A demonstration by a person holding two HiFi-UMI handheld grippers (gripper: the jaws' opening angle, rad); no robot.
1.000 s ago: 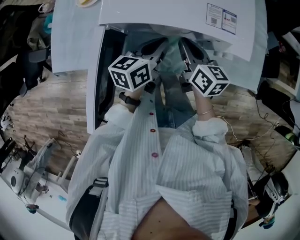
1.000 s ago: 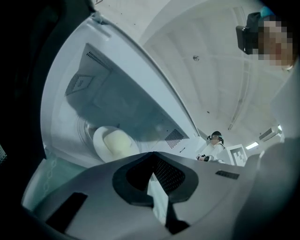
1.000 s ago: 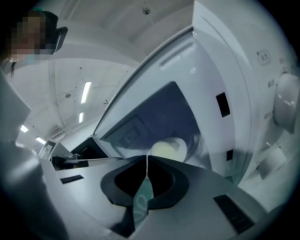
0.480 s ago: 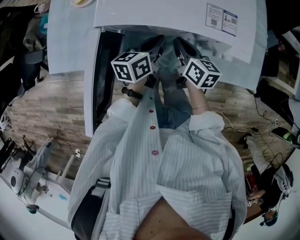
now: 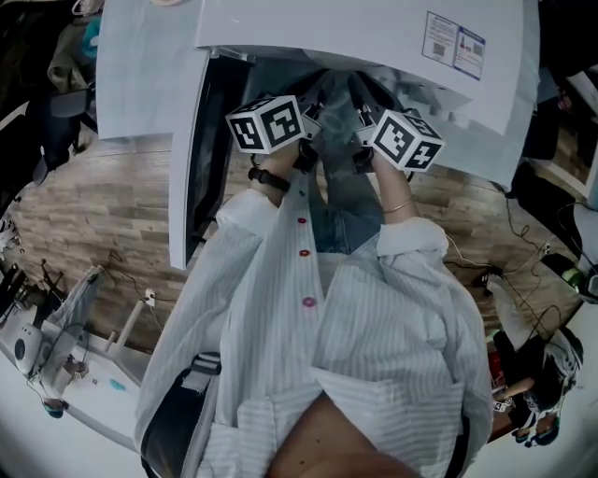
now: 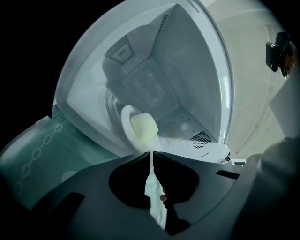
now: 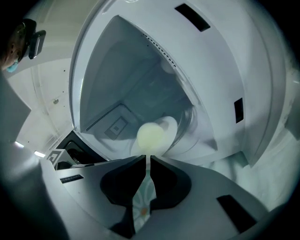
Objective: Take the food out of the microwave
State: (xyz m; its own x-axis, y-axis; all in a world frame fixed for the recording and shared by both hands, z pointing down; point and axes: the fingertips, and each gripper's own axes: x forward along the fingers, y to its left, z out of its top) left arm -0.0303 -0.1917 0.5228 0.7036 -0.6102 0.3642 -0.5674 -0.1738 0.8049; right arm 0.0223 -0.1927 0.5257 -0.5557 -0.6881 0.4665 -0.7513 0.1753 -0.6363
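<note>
Two tools | left gripper (image 6: 151,157) and right gripper (image 7: 148,159) pinched narrow on opposite rims of plate (image 6: 125,119) | bun (image 6: 143,131) on it, at near edge of microwave (image 6: 197,70) | both lower than a second ago | food likely coming out

Head cam: high up, faces steeply down over the person's shirt (image 5: 374,345), microwave (image 5: 355,28) at frame top, further off. Left gripper (image 6: 151,153) cam: v. close, looks along its jaws into the open cavity (image 6: 187,70), frame rolled. Right gripper (image 7: 148,158) cam: same, from the opposite side. Both gripper views share cavity + plate (image 6: 126,119) w/ pale food (image 6: 143,131). Head view shares only the microwave's outside w/ them, as far as I can tell.
</note>
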